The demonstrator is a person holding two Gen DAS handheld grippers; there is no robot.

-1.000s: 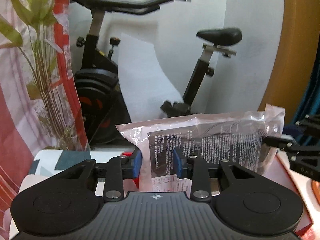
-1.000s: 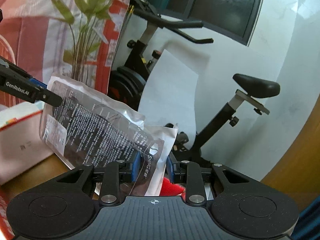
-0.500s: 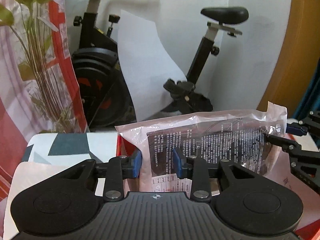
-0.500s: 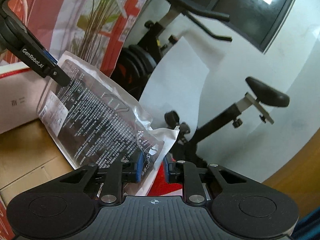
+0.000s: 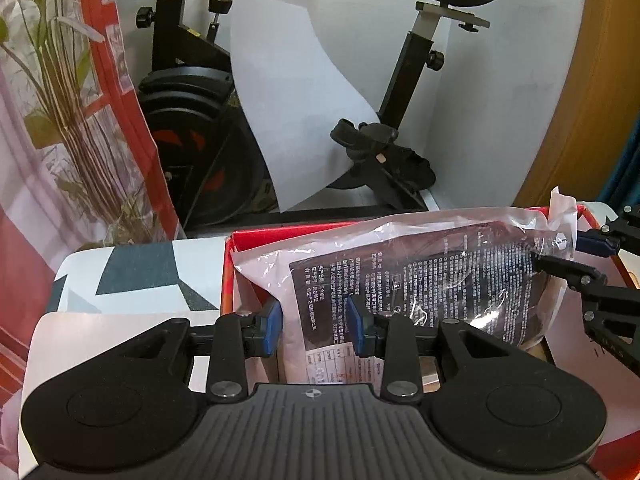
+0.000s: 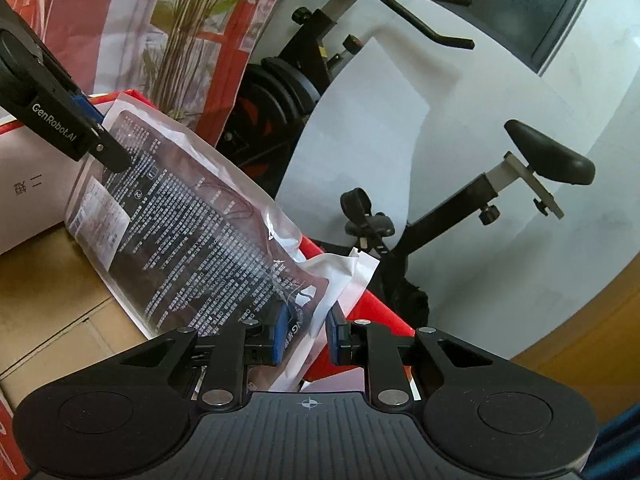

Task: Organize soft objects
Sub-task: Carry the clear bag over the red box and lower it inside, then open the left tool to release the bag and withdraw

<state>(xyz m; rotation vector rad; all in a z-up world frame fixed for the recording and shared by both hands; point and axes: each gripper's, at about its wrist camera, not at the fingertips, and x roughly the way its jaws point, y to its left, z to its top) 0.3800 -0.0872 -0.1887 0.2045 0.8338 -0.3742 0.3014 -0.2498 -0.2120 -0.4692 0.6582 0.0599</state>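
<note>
A clear plastic bag (image 5: pixel 420 276) with a dark item and white print inside hangs between both grippers, partly inside a red-rimmed cardboard box (image 5: pixel 228 264). My left gripper (image 5: pixel 314 330) holds the bag's left end, its blue pads around the edge. My right gripper (image 6: pixel 307 338) holds the other end of the bag (image 6: pixel 192 236). The right gripper's fingers (image 5: pixel 568 270) show at the right of the left wrist view. The left gripper's finger (image 6: pixel 60 128) shows at the upper left of the right wrist view.
The box has a brown cardboard floor (image 6: pixel 44 280) and a white inner wall (image 6: pixel 28 192). A patterned cloth (image 5: pixel 132 276) lies left of it. An exercise bike (image 5: pixel 384 152), a white sheet (image 5: pixel 296 112) and a curtain with a plant print (image 5: pixel 60 120) stand behind.
Both grippers have lowered the bag toward and into the box. The red rim and box floor have come into view. Both grips stay the same.
</note>
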